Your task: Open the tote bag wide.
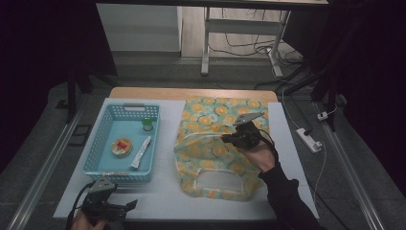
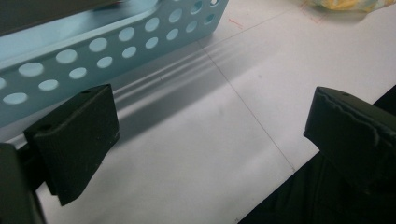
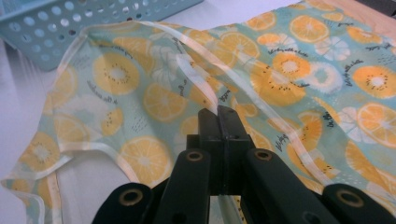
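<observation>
My right gripper [image 3: 218,114] pinches the fruit-print bag's [image 1: 215,143] rim; my left gripper [image 1: 125,207] is spread; the blue basket [image 1: 103,125], left, holds a green-capped bottle [image 1: 147,124], round tin [image 1: 122,146], sachet [image 1: 141,152].

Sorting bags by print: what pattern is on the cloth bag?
Orange and kiwi slices on pale green bag; clearest in the right gripper view.

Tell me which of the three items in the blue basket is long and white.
The white stick packet, lying at the basket's right side. The round flat tin with a red label sits left of it; the small green-capped bottle stands behind.
</observation>
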### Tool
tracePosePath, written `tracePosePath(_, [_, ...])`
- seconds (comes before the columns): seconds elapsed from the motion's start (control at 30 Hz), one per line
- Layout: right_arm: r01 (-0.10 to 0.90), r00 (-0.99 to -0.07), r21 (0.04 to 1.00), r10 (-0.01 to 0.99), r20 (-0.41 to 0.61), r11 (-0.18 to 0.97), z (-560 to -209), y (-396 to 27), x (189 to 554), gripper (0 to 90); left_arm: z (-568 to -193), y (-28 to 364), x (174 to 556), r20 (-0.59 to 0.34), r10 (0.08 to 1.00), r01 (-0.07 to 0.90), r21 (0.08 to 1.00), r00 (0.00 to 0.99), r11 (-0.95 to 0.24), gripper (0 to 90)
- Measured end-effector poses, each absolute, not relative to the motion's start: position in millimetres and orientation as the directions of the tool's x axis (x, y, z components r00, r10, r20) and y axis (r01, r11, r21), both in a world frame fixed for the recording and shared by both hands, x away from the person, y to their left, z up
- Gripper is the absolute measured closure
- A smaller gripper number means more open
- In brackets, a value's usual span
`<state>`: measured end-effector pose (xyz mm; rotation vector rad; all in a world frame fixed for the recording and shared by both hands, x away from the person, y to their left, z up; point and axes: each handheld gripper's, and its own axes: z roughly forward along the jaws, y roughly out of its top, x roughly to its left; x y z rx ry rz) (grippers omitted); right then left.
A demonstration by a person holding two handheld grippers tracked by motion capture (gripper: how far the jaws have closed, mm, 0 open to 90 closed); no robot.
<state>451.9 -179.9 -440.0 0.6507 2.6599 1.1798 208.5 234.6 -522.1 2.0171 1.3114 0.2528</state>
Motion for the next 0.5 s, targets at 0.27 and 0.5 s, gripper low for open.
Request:
tracePosePath(0.27, [0.325, -0.88, 0.761, 0.475, 0.025, 0.562, -426.9, -180.9, 453.9, 90.0, -522.1, 234.8, 208.7, -0.208, 0.861, 0.724, 0.649, 0.465, -0.234, 3.3])
tracePosePath(0.5, [0.327, -0.872, 0.774, 0.489, 0.026, 0.542, -418.5, -180.4, 455.4, 90.0, -522.2, 235.3, 208.9, -0.213, 0.86, 0.726, 0.648, 0.463, -0.23, 3.3])
